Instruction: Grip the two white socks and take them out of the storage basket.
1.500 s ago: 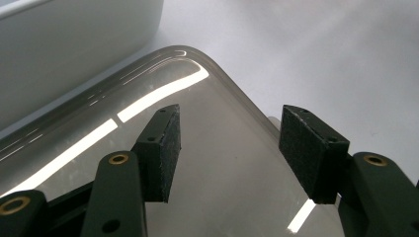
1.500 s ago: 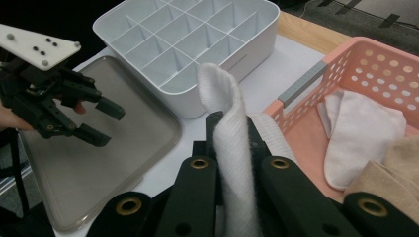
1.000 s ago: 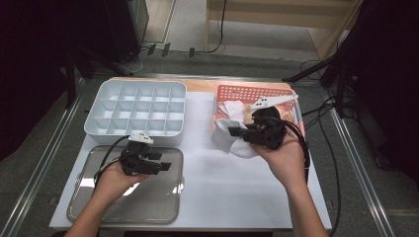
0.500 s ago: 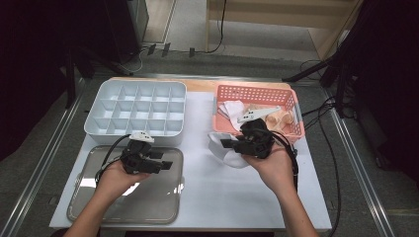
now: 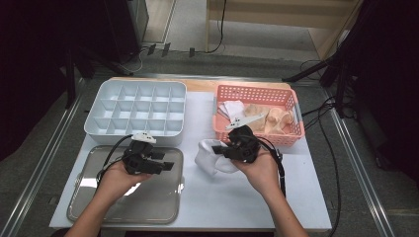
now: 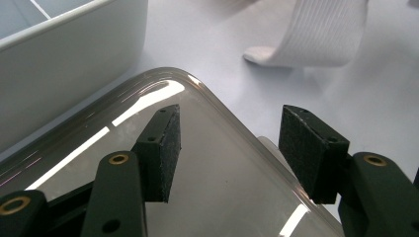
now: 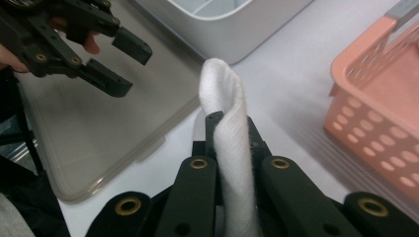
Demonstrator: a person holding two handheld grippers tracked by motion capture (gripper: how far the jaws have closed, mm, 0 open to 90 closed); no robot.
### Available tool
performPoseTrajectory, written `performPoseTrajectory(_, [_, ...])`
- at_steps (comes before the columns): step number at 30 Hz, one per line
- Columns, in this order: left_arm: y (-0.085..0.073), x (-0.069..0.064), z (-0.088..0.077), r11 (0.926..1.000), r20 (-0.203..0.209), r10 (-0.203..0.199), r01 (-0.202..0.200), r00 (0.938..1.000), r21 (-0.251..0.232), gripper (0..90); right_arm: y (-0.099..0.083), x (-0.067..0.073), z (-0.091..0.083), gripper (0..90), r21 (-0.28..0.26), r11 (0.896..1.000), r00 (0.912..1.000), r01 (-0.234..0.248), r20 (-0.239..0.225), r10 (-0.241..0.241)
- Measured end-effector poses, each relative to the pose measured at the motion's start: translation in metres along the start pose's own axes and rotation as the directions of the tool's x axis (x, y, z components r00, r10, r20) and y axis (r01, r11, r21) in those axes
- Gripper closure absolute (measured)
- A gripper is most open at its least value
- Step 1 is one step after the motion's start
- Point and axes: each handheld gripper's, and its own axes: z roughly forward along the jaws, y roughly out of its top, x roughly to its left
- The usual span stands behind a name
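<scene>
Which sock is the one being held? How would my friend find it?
Start at the pink basket on the table's right side. Just in front of its near left corner, a white ribbed sock hangs from the shut right gripper. Unlike the socks lying inside the basket, it is outside, pinched between black jaws.

Sock (image 7: 232, 148) end hidden — perhaps between fingers

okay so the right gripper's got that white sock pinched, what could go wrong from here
The right gripper is shut on the white sock by a narrow fold, so the sock might slip free as it is carried. Its loose end drapes on the table by the pink basket, where it could drag or snag. The left gripper waits open over the metal tray; a handover could miss that thin fold.
</scene>
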Motion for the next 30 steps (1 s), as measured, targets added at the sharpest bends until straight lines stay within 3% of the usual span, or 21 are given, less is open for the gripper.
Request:
performPoseTrajectory(12, [-0.001,0.0,-0.001,1.0,-0.003,0.008,-0.008,1.0,0.001,42.7,-0.009,0.003,0.028,88.4,0.049,0.999,0.9998,0.003,-0.022,-0.002])
performPoseTrajectory(18, [-0.001,-0.001,-0.001,1.0,-0.003,0.009,-0.009,1.0,0.001,42.7,-0.018,0.007,0.047,88.3,0.068,0.997,0.9992,0.029,-0.03,-0.027])
performPoseTrajectory(26, [-0.001,0.0,-0.001,1.0,-0.002,0.009,-0.009,1.0,0.002,42.7,-0.028,0.006,0.064,88.0,0.104,0.995,0.9985,0.006,-0.054,-0.001])
performPoseTrajectory(30, [-0.001,-0.001,-0.001,1.0,-0.002,0.01,-0.01,1.0,0.0,42.7,-0.032,0.002,0.07,83.0,0.112,0.994,0.9986,-0.001,-0.053,0.007])
